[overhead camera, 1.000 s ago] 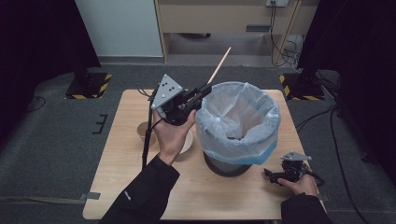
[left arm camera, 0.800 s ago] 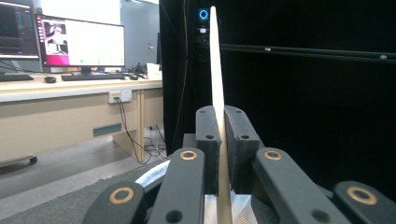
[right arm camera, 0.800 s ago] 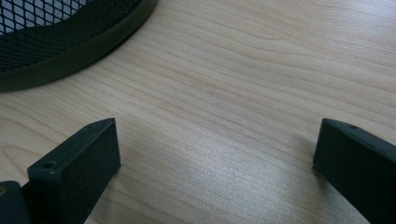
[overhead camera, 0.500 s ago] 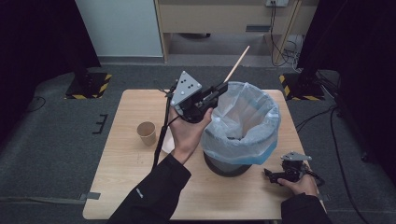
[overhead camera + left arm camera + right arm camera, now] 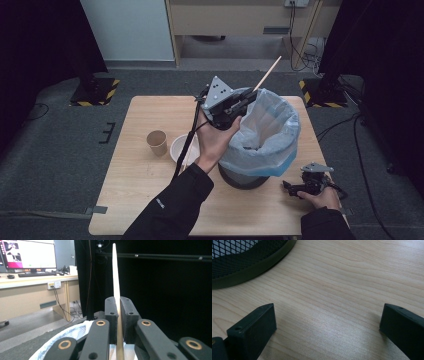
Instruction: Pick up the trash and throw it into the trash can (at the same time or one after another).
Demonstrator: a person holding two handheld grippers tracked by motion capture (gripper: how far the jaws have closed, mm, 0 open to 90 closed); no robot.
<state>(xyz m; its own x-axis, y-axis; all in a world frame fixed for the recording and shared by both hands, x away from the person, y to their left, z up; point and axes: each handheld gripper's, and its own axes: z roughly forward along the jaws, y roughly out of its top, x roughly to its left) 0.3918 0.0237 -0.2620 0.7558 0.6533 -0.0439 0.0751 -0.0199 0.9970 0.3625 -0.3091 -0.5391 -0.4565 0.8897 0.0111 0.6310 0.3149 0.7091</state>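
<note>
My left gripper [image 5: 246, 101] is held up at the near-left rim of a black mesh bin [image 5: 241, 177] lined with a pale blue bag [image 5: 272, 127]. It is shut on a thin wooden stick [image 5: 267, 73] that slants up and to the right over the bag's mouth. In the left gripper view the stick [image 5: 115, 275] stands upright, pinched between the two pads [image 5: 111, 315], with the bag's rim [image 5: 62, 336] below. My right gripper [image 5: 294, 188] rests on the table at the front right, beside the bin's base. Its jaws stand wide apart [image 5: 327, 322] over bare wood.
A brown paper cup [image 5: 157, 142] and a white bowl [image 5: 180, 149] stand on the wooden table [image 5: 135, 200] left of the bin. The bin's mesh wall [image 5: 242, 255] lies just ahead of the right gripper. Black stands and cables sit on the floor behind the table.
My left hand has carried the stick to the right, from over the bowl to the bin's rim, uncovering the cup and bowl. The right gripper has stayed put.
</note>
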